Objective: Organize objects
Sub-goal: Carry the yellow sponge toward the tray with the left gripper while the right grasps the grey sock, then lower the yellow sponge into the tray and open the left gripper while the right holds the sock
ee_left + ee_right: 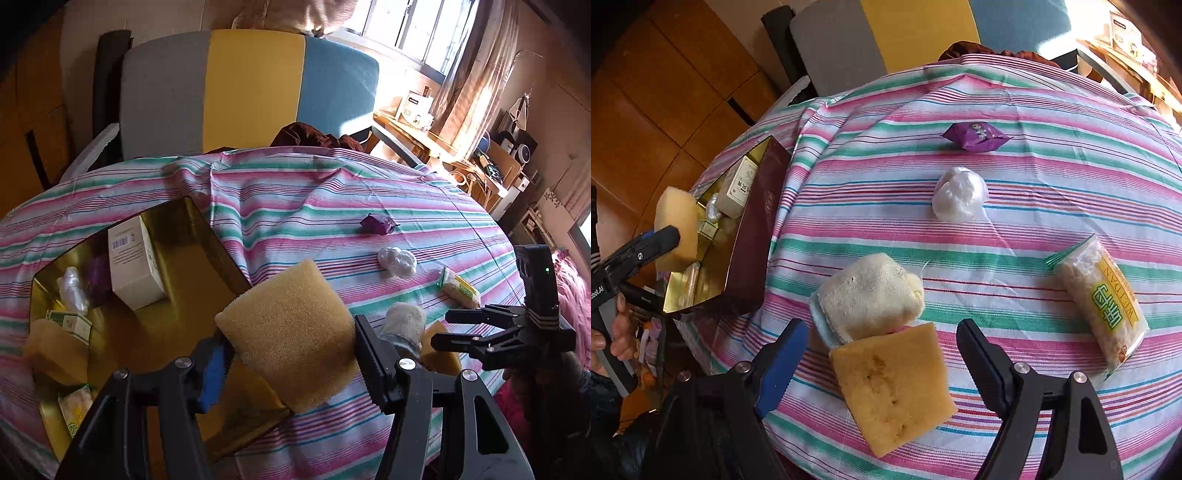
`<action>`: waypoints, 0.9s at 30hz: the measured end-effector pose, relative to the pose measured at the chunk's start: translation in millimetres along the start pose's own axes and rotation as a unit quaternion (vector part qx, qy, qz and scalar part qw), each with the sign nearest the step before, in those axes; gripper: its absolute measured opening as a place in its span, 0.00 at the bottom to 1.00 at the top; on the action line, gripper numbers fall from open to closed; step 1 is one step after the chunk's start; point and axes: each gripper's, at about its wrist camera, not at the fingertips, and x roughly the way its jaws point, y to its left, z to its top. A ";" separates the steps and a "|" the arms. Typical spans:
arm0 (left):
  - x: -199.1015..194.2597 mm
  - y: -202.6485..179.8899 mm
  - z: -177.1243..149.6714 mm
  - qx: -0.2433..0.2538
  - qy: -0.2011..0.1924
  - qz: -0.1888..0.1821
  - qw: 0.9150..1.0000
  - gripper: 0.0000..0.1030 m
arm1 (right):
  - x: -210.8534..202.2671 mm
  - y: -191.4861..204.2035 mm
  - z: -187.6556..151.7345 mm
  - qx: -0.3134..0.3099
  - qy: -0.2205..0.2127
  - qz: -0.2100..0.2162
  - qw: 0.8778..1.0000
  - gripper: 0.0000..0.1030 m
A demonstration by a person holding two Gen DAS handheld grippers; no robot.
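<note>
Yellow foam sponge (288, 332) clamped between the fingers of the left gripper (291, 354), held above the near edge of the gold-lined box (192, 229) on the striped tablecloth (332, 206). Inside the box: white carton (135, 266), clear plastic bundle (72, 288), another sponge (51, 350), small green-printed packets. Right gripper (882, 354) spread wide and holding nothing, fingers on either side of a second yellow sponge (894, 387) lying flat on the cloth, touching a folded cream cloth (870, 295). Farther out, well apart: white plastic ball (958, 199), purple candy wrapper (975, 136), yellow-labelled snack packet (1102, 299) on the right side. Beyond the table, grey-yellow-blue chair back (251, 88).
</note>
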 end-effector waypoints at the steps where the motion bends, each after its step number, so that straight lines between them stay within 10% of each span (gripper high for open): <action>1: -3.1 4.6 -3.3 -0.003 -0.002 0.002 1.000 0.60 | -2.4 -0.5 1.2 0.004 -0.010 0.003 1.000 0.82; 10: -27.8 42.3 -34.2 -0.052 0.001 0.000 0.999 0.61 | 10.0 42.3 0.8 -0.085 -0.025 -0.016 0.996 0.82; 18: -50.0 71.9 -58.6 -0.087 -0.003 0.010 0.996 0.61 | 47.8 61.9 -3.5 -0.165 -0.006 -0.136 0.977 0.84; 27: -58.9 96.5 -77.8 -0.120 -0.003 0.017 0.993 0.61 | 42.7 48.1 8.1 -0.119 -0.028 -0.110 0.986 0.81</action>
